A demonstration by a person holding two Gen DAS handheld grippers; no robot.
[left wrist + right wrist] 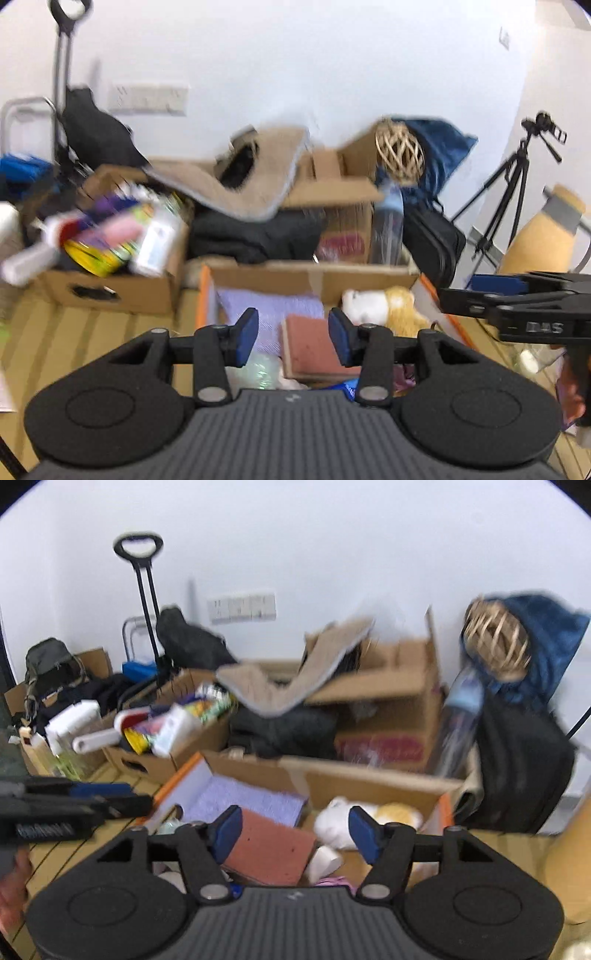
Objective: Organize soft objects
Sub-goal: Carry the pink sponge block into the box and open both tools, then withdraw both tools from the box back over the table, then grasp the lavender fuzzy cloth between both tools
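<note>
An open cardboard box with orange edges (314, 275) sits on the floor just beyond both grippers. It holds a purple cloth (269, 306), a red-brown sponge block (314, 343) and a white and yellow plush toy (380, 306). My left gripper (293, 338) is open above the sponge block, with nothing between its pads. My right gripper (295, 832) is open wider over the sponge block (273, 845) and plush toy (340, 823), and is also empty. A blurred beige mat (288, 686) curls above black cloth (288, 731) behind the box, touching neither gripper.
A carton of mixed bottles and packets (110, 240) stands at the left. At the back are an open carton (332, 199), a wicker ball (399, 151) and blue fabric (443, 147). A plastic bottle (388, 229), black bag (432, 240) and tripod (509, 192) crowd the right.
</note>
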